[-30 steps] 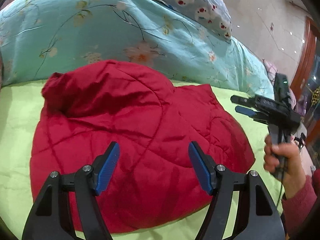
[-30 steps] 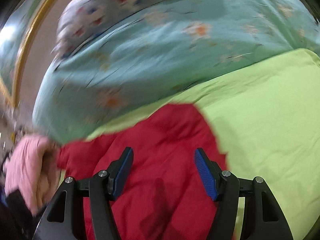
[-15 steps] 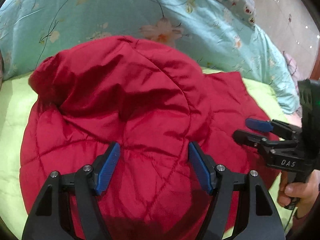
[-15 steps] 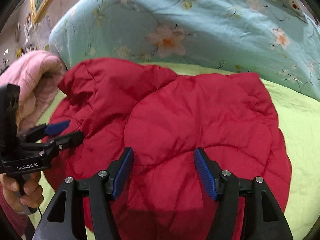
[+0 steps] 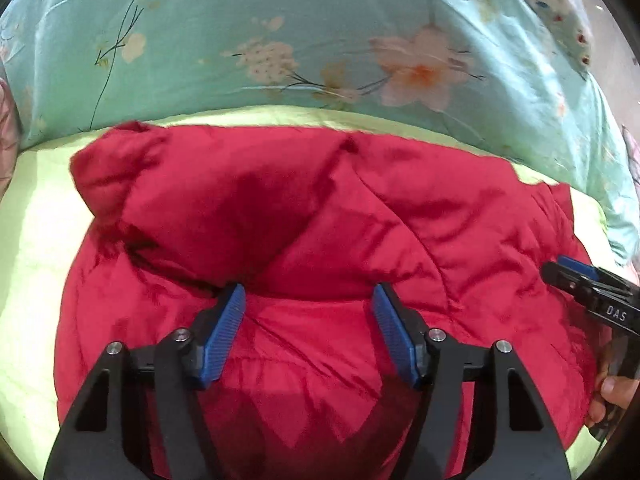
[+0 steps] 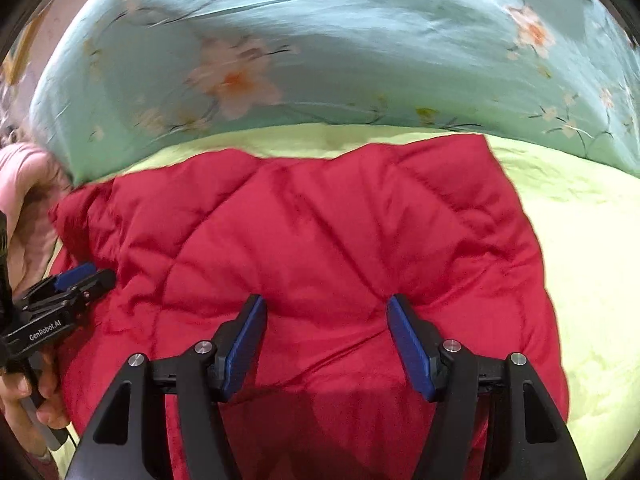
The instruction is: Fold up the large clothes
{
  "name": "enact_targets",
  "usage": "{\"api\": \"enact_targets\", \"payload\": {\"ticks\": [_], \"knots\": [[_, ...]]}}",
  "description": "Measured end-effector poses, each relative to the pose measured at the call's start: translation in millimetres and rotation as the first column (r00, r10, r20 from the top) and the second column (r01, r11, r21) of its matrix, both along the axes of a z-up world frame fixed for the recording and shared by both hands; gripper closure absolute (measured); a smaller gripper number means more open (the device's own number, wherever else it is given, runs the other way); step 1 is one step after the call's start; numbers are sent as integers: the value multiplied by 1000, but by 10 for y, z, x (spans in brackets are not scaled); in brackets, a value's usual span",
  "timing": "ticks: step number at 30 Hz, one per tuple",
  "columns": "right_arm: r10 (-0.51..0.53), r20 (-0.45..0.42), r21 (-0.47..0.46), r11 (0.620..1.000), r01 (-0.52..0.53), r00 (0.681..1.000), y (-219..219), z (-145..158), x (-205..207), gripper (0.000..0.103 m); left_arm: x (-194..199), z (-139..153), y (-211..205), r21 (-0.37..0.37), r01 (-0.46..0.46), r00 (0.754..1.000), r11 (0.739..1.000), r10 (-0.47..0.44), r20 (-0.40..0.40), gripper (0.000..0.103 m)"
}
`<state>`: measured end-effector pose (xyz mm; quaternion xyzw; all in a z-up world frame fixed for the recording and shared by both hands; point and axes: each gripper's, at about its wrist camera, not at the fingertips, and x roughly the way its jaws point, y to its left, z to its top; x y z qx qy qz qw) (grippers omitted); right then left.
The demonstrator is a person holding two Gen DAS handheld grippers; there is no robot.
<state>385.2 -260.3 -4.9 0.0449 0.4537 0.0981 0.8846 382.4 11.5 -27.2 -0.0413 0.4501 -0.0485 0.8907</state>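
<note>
A red quilted jacket (image 5: 360,216) lies bunched on the light green bed sheet (image 5: 36,216); it also fills the right wrist view (image 6: 320,240). My left gripper (image 5: 308,300) is open, its blue pads pressed down onto the jacket's puffy fabric near a fold. My right gripper (image 6: 326,312) is open, its tips resting on the jacket's right half. Each gripper shows in the other's view: the right one (image 5: 560,270) at the jacket's right edge, the left one (image 6: 92,276) at its left edge.
A teal floral duvet (image 5: 320,40) is piled along the far side of the bed. A pink garment (image 6: 24,184) lies at the left edge by the jacket. Green sheet (image 6: 592,240) extends to the right of the jacket.
Both grippers have moved forward and down onto the jacket, which now fills more of each view. Both stay open. The jacket's fabric is pressed flatter under them.
</note>
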Motion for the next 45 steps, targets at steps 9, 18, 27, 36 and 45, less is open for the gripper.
{"api": "enact_targets", "payload": {"ticks": [9, 18, 27, 36, 45], "knots": [[-104, -36, 81, 991, 107, 994, -407, -136, 317, 38, 480, -53, 347, 0, -132, 991, 991, 132, -14, 37], [-203, -46, 189, 960, 208, 978, -753, -254, 463, 40, 726, -254, 723, -76, -214, 975, 974, 209, -69, 37], [-234, -73, 223, 944, 245, 969, -814, -264, 515, 40, 709, -214, 817, -101, -216, 975, 971, 208, -82, 38], [-304, -64, 173, 935, 310, 951, -1126, -17, 120, 37, 233, 139, 899, -94, -172, 985, 981, 170, -21, 38], [-203, -85, 184, 959, 216, 975, -1291, 53, -374, 26, -450, 331, 1000, -135, -131, 990, 982, 137, 30, 34]]}}
